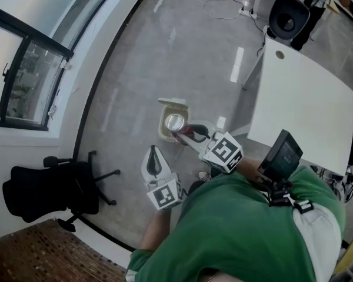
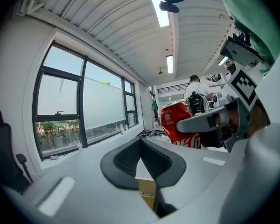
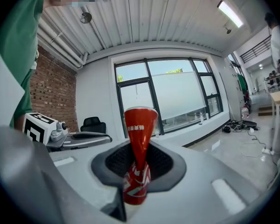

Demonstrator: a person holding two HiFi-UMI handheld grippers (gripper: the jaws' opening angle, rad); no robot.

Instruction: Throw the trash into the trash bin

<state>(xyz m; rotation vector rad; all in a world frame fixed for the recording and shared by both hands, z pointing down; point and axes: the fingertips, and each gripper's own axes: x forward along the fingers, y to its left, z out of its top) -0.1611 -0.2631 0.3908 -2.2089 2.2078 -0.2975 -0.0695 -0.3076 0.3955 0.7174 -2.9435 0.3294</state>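
the can [image 3: 140, 125] is gripped near its base by the right gripper [image 3: 138, 172] and held out level over the open bin [image 1: 163, 128], likely for a straight drop, while the left gripper [image 2: 142, 148] is held closed, empty and aside.

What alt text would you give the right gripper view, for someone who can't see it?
A dented red soda can stands clamped between the two grey jaws of the right gripper, seen from just behind. Beyond are tall windows, a brick wall and a black office chair.
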